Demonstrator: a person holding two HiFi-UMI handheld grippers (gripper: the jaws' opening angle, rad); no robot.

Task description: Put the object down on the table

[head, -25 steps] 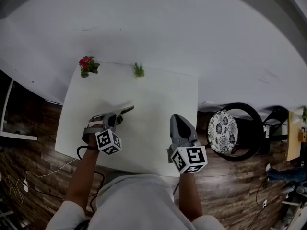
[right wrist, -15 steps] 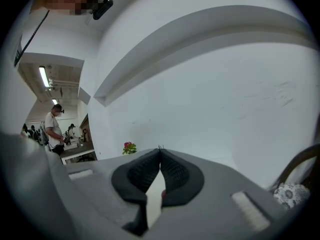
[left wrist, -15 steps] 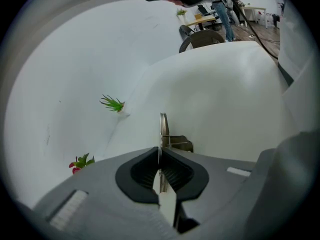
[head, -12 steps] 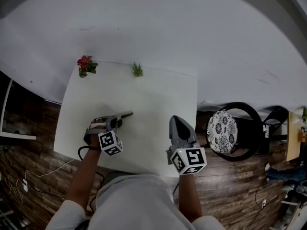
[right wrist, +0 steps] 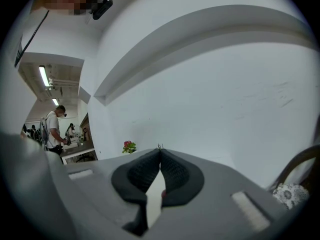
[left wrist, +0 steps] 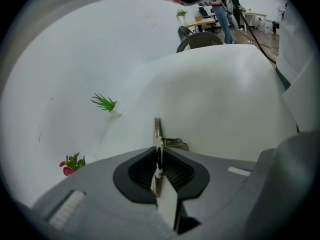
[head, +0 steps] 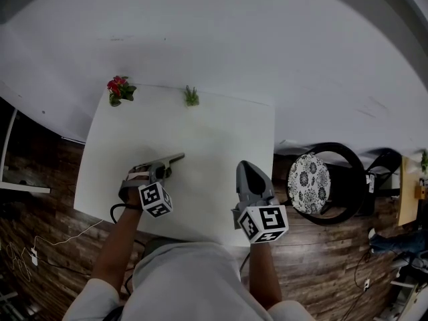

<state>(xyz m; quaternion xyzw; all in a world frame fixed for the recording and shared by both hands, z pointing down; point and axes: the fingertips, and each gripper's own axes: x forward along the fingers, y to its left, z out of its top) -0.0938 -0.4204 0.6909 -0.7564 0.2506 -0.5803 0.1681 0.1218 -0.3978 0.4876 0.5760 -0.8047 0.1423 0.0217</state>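
A thin flat metal piece [head: 175,158] sticks out of my left gripper [head: 162,168], which is shut on it over the near left part of the white table [head: 221,132]. In the left gripper view the metal piece [left wrist: 158,134] shows edge-on, with a small bracket on its right, pinched between the dark pads of that gripper [left wrist: 159,161]. Whether it touches the tabletop I cannot tell. My right gripper [head: 245,166] hovers near the table's front edge, shut with nothing in it; its pads [right wrist: 172,171] meet in the right gripper view.
A red flower pot [head: 118,89] and a small green plant [head: 192,96] stand at the table's far edge by the white wall. A black chair with a patterned cushion [head: 311,182] sits right of the table. Cables lie on the wooden floor at left.
My left gripper has dropped slightly toward the table with the metal piece, which now lies flatter. The right gripper has stayed put.
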